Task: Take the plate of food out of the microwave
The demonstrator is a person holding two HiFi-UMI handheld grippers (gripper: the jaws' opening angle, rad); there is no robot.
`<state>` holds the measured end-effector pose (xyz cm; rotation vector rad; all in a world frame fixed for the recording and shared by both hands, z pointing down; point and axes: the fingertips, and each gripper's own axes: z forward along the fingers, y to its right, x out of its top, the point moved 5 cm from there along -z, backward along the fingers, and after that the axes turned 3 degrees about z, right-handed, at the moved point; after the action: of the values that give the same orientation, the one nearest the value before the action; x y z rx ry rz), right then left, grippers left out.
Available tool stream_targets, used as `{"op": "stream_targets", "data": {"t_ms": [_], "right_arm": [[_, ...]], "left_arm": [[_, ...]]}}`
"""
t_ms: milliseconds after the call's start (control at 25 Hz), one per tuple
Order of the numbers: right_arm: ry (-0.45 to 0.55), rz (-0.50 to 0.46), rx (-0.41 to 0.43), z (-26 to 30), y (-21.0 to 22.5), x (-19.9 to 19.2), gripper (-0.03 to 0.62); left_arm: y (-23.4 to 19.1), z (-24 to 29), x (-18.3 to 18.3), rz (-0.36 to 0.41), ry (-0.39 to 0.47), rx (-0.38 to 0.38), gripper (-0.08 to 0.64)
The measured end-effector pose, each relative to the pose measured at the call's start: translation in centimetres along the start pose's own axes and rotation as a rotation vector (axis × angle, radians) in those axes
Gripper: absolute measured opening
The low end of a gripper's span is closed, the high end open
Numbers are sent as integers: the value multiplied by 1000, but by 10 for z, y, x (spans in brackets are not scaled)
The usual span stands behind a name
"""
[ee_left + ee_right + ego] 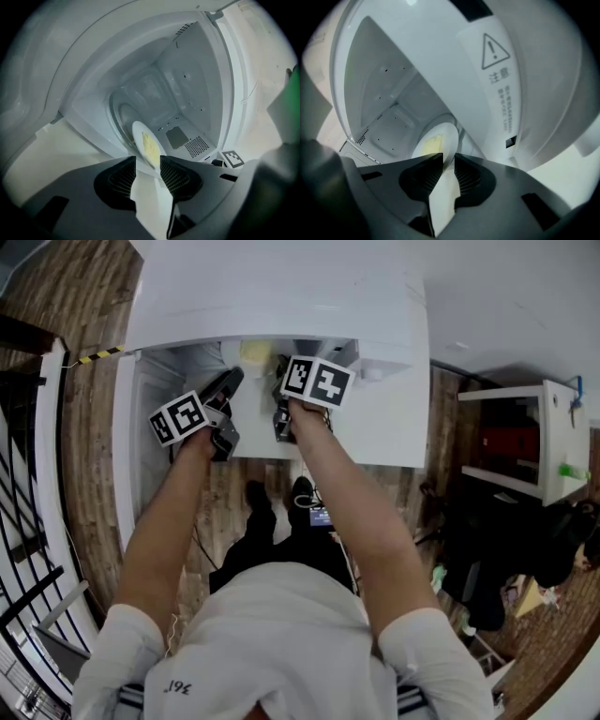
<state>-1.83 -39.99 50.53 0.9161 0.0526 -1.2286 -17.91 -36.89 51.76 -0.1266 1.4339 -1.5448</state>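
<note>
A boxy white microwave oven (281, 296) stands with its door open, and both of the person's bare forearms reach toward its front opening. Inside the pale cavity a round white plate (138, 132) lies on the clear glass turntable (118, 115), close to the front edge of the cavity floor. It carries a flat patch of pale yellow food (150, 147) near its middle. The left gripper (148, 161) is at the near rim of the plate with its dark ribbed jaws spread wide. The rim lies between their tips, but neither pad presses on it. The right gripper (443, 158) comes at the same plate from the other side. Its jaws stand much closer together and pinch the white rim between their tips, with the yellow food just beyond them. On one cavity wall there are a grey rectangular cover panel (177, 137) and a patch of small vent holes (197, 146). Near the front corner of the cavity a black-and-white square marker (233, 158) shows on the right gripper's cube. In the right gripper view the white surface beside the opening bears a warning triangle label (493, 47) with a column of small print under it. From the head view, brown wooden flooring (89, 437) lies around the oven, and a white shelf unit (525, 442) stands well apart on the right.
</note>
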Motion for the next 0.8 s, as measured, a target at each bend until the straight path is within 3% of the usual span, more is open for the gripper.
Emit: {"op": "stream_targets", "data": {"t_ms": [400, 520, 800], "right_arm": [[-14, 1, 0, -9, 9, -6, 75], [-14, -2, 1, -12, 8, -7, 75], [-7, -8, 3, -17, 9, -8, 69]], "left_arm": [[-1, 5, 2, -19, 31, -22, 137], [-3, 2, -1, -25, 17, -6, 80], [2, -3, -5, -24, 4, -14, 69]]}}
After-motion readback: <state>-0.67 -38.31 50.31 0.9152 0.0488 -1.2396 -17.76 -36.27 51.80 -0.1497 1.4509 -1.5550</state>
